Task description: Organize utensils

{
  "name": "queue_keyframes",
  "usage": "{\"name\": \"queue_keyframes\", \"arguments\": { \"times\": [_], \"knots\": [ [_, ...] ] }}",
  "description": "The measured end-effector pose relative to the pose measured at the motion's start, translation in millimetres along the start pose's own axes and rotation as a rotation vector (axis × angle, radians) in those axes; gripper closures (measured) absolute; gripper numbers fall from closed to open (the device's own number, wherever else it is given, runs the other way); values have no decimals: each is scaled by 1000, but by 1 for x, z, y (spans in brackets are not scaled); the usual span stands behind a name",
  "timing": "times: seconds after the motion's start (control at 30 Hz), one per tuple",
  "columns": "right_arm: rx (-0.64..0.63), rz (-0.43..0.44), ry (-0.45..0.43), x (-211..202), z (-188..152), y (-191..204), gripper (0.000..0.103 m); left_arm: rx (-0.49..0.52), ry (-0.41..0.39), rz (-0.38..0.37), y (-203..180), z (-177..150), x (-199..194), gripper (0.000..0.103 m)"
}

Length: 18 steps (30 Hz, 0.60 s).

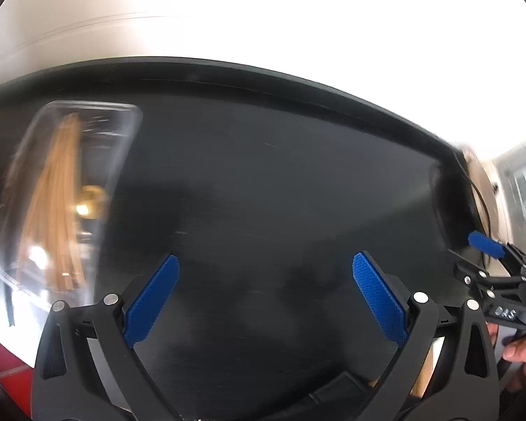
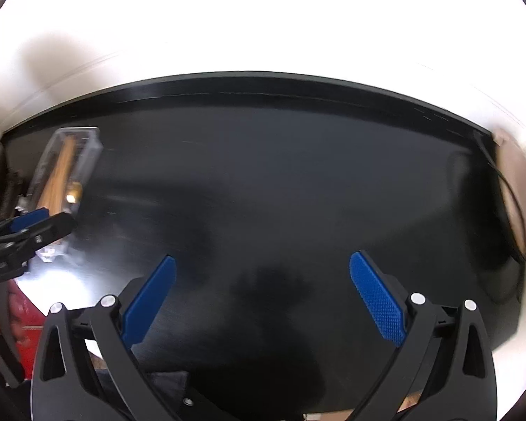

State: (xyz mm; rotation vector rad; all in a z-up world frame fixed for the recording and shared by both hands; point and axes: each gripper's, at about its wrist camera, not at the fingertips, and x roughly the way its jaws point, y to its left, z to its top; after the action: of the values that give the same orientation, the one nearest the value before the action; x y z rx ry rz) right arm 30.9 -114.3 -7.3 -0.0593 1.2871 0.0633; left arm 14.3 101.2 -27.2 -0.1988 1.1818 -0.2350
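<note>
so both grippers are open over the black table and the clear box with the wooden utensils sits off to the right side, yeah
Not quite. The clear box with the wooden utensils sits on the left side of the black table, as both wrist views show. The left gripper and right gripper are indeed open.

A clear box (image 1: pixel 66 189) sat on the desk (image 1: pixel 263 175), far to the left. Wooden sticks (image 1: pixel 57 210) lay inside the box. A wall (image 1: pixel 228 17) stood behind the desk. The left tool (image 1: pixel 265 293) was near the box, and the right tool (image 2: pixel 263 294) was to its right.
</note>
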Motion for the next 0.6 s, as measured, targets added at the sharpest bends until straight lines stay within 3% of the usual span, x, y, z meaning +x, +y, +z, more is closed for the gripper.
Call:
{"name": "queue_keyframes", "arguments": {
  "times": [0.23, 0.6],
  "knots": [
    [70, 9, 9, 0, -21, -49, 7, 62, -2, 91, -52, -9, 9, 7],
    [83, 40, 18, 1, -28, -85, 7, 58, 29, 156, -62, -13, 19, 7]
  ]
}}
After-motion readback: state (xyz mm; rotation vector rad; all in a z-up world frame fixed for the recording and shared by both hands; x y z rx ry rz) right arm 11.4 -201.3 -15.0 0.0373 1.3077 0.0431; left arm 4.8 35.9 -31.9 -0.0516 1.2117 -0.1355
